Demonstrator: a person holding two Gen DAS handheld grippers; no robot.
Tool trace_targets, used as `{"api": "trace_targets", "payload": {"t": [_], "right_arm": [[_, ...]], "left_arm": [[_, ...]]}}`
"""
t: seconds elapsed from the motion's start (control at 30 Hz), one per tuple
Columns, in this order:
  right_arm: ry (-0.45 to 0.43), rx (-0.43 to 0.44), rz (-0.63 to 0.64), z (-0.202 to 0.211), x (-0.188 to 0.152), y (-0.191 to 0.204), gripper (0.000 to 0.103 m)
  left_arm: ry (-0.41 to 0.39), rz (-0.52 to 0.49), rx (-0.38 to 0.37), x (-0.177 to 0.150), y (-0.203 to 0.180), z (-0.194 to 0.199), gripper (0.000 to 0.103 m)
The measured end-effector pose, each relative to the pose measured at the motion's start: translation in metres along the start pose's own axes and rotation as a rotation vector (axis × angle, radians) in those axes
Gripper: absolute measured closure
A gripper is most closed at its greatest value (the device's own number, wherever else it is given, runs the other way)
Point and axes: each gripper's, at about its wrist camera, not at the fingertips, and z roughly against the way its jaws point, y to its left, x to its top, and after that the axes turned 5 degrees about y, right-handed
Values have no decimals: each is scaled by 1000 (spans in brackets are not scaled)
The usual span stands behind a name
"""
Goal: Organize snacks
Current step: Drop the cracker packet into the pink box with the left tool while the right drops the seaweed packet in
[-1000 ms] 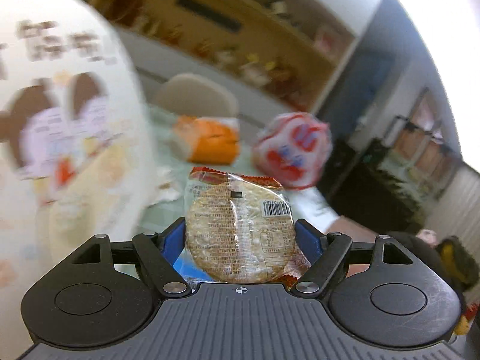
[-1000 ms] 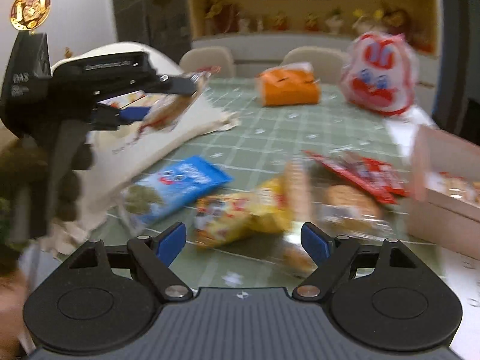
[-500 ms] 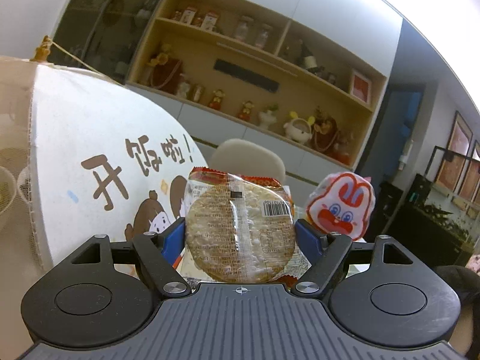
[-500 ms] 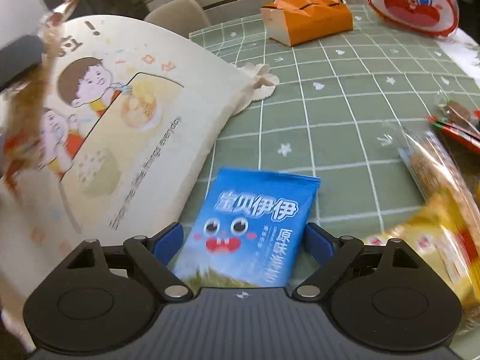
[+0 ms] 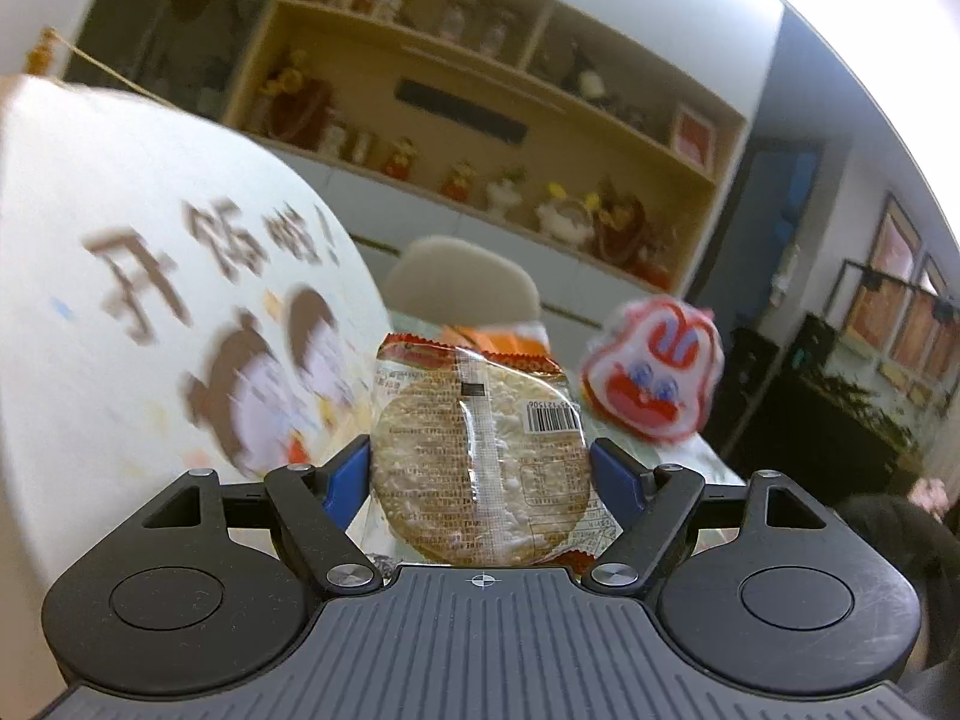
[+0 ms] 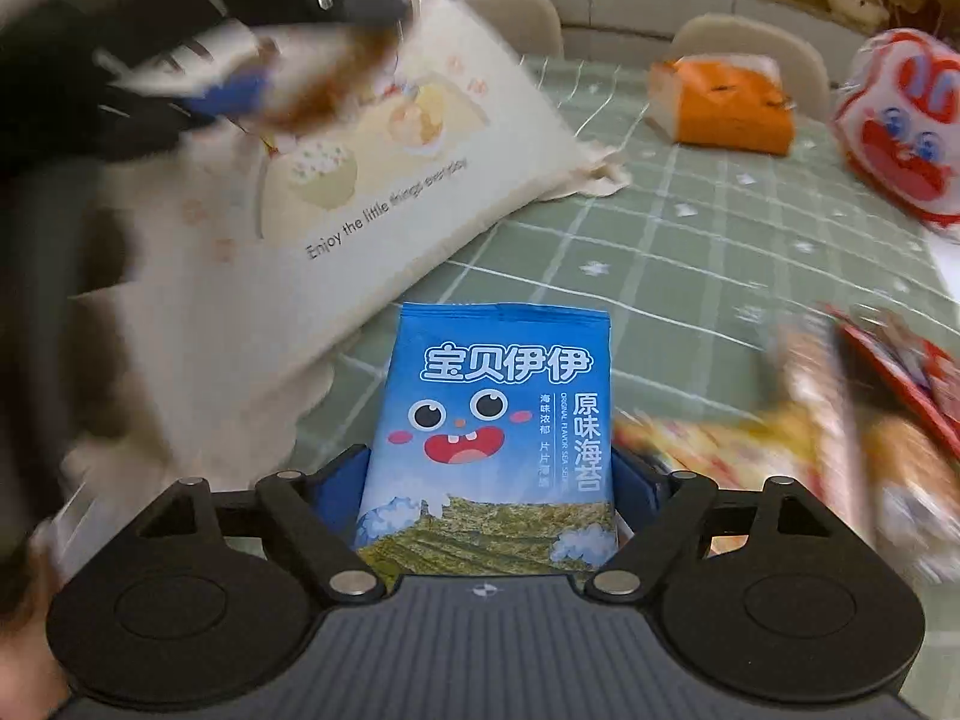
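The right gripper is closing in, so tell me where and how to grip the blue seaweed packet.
Grip the blue seaweed packet across its lower half, on its two long side edges, coming from its bottom end. It lies flat on the green tablecloth, lengthwise between the fingers of the right gripper, whose jaws are closing.

Home dining room. Dining table under a green checked tablecloth (image 6: 690, 252), cream padded chairs (image 5: 462, 288) pulled up to it, built-in wooden shelves (image 5: 498, 138) along the back wall crowded with figurines (image 5: 558, 210) and jars, framed pictures (image 5: 900, 294) on the side wall, tissue box (image 6: 726, 108) on the table.
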Motion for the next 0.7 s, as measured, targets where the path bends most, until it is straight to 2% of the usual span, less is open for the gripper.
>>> {"api": "trace_targets", "payload": {"t": [0.1,0.23,0.3,0.43,0.5,0.6,0.7], "right_arm": [[-89,-39,-59,53,-34,-30,20],[-179,-169,-147,113,-81,-73,20],[-202,-239,-201,138,-109,-94,20],[-204,-355,-286,167,-153,-129,19],[-209,-400,-307,177,-167,-142,19],[-237,-412,-330,191,-179,-160,19],[-290,-414,-332,208,-179,-177,19]], "left_arm": [[45,-40,-72,-10,-13,-14,21],[112,-140,-203,-31,-41,-31,21],[182,-157,-259,-41,-59,-39,21],[330,-254,-374,-69,-118,-33,21],[417,-301,-424,-83,-149,-28,21],[520,-356,-500,-92,-191,-27,21],[568,-347,-561,-77,-225,-36,21]]}}
